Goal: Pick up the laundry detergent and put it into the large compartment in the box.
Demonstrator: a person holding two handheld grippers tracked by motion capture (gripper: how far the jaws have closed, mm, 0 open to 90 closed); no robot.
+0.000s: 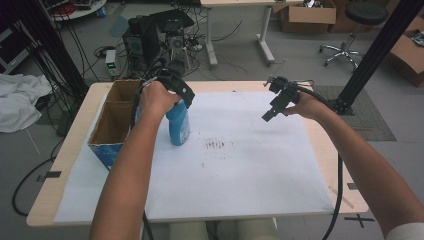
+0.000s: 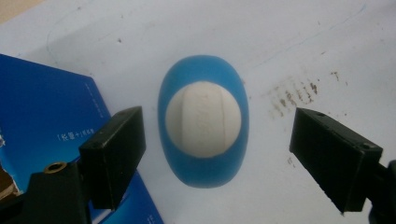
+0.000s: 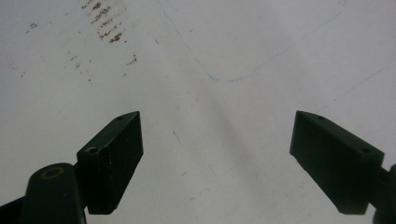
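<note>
At the far left of the room, a white cloth (image 1: 17, 100) lies on the grey floor (image 1: 300, 55), beside black cables. On the left part of the wooden worktop (image 1: 70, 145) stands an open cardboard box (image 1: 112, 125) with blue outer walls; it has two compartments. A large white sheet (image 1: 240, 170) covers most of the worktop, and the box rests on its left edge.

Just right of the box stands the blue bottle (image 1: 178, 127), upright on the sheet. The left tongs (image 1: 182, 95) hang directly above it. In the left gripper view the bottle's white cap (image 2: 203, 119) sits between the two black jaws, which are spread wide and do not touch it.

Right of the bottle, near the middle of the sheet, there is a patch of small brown stains (image 1: 217, 145). Thin pen lines also cross the paper.

Farther right, the right tongs (image 1: 272, 107) are held in the air above the far right part of the sheet, well apart from the bottle. Its jaws are spread too, with nothing between them.

Behind the worktop, computer equipment (image 1: 150, 40) sits on the floor with many wires. To the right there are the legs of another table (image 1: 262, 35), a cardboard carton (image 1: 307, 15) and a black stool (image 1: 360, 25).
</note>
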